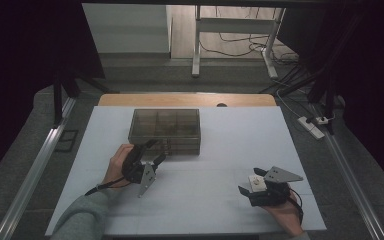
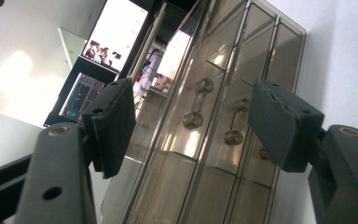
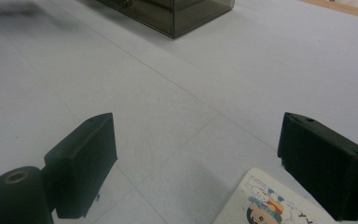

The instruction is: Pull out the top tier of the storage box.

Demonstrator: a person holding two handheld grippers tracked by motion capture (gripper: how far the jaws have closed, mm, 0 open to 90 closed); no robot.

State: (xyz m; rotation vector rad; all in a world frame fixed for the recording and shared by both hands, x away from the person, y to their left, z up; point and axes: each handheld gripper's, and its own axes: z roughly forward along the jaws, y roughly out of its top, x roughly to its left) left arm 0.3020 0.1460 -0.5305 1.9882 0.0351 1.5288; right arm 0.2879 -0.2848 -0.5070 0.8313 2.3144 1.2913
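Note:
A smoky transparent drawer box (image 1: 165, 131) stands on the white table (image 1: 220, 150), left of centre. My left gripper (image 1: 156, 150) is at the box's front face, lying on its side. In the left gripper view my left gripper (image 2: 196, 116) is open, and the box front (image 2: 214, 154) with its bar-shaped drawer handles (image 2: 198, 102) lies a short way beyond the pads, untouched. My right gripper (image 1: 250, 181) rests open at the near right over a small white card (image 1: 256, 182). The cartoon-printed card (image 3: 270, 205) lies flat between the open jaws of my right gripper (image 3: 196, 158), close to the right jaw.
A wooden strip (image 1: 190, 99) borders the table's far edge. Metal rails (image 1: 35, 170) run along both sides. On the floor beyond are a power strip (image 1: 312, 125), cables and a desk frame (image 1: 196, 50). The box's corner (image 3: 182, 11) shows far off in the right gripper view.

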